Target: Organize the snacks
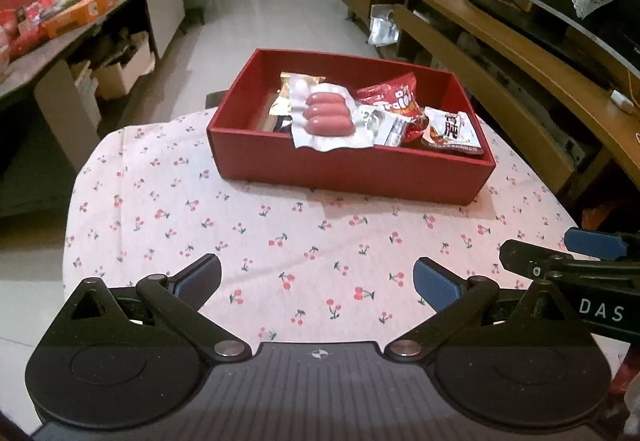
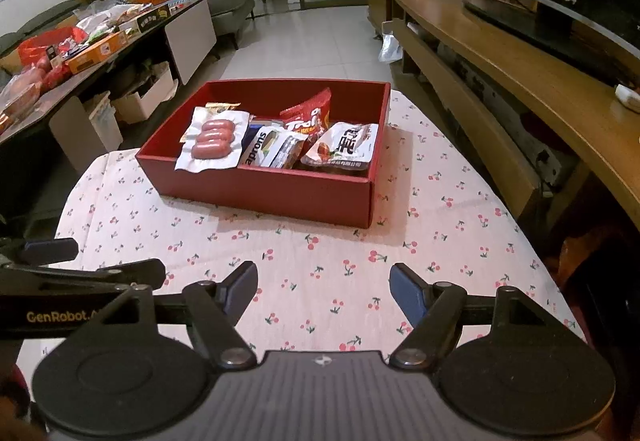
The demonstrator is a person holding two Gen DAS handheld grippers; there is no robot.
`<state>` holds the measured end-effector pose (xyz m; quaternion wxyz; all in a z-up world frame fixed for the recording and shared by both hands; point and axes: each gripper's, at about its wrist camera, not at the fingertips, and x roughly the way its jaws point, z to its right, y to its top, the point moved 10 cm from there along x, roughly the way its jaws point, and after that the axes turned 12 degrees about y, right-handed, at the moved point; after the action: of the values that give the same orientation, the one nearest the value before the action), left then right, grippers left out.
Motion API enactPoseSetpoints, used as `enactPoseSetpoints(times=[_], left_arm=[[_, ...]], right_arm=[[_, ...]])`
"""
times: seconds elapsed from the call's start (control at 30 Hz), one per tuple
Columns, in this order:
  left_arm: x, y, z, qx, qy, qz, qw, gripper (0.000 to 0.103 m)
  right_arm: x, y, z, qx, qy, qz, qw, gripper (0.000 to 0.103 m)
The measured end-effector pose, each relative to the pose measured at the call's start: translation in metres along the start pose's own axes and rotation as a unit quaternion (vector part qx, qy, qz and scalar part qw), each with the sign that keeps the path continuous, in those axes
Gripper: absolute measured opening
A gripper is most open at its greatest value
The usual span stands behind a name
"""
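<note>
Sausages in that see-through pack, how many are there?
3. The sausages lie side by side in one sealed pack, on top of the other snacks at the left end of the red box. More could be hidden underneath.

Dim warm indoor light, reddish cast. Red box (image 2: 280, 193) throws a soft shadow toward 6 o'clock on the table (image 2: 440, 241). Heavy fisheye bending, dark vignetted corners. Background slightly soft.

Dark packet (image 1: 280, 121) in the red box (image 1: 344, 173) mostly buried under the sausage pack (image 1: 326, 115); I can't read it. Table's near edge is hidden by my grippers.
</note>
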<state>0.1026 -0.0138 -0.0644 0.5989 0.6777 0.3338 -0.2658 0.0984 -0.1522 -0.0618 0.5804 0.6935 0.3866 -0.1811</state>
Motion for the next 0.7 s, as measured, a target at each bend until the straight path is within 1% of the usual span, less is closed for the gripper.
enactPoseSetpoints(times=[0.1, 0.27, 0.37, 0.7], left_arm=[[-0.003, -0.005, -0.001, 0.005, 0.010, 0.005, 0.9999, 0.103], [-0.003, -0.013, -0.003, 0.010, 0.013, -0.001, 0.9999, 0.103], [-0.004, -0.016, -0.004, 0.017, 0.019, 0.004, 0.9997, 0.103], [-0.006, -0.021, -0.008, 0.017, 0.022, 0.002, 0.9996, 0.103]], right_arm=[[-0.002, -0.004, -0.003, -0.002, 0.003, -0.002, 1.000, 0.083], [-0.004, -0.010, -0.008, -0.004, 0.006, -0.004, 1.000, 0.083], [-0.004, -0.013, -0.011, -0.007, 0.006, -0.007, 1.000, 0.083], [-0.004, -0.018, -0.015, -0.012, 0.008, -0.010, 1.000, 0.083]])
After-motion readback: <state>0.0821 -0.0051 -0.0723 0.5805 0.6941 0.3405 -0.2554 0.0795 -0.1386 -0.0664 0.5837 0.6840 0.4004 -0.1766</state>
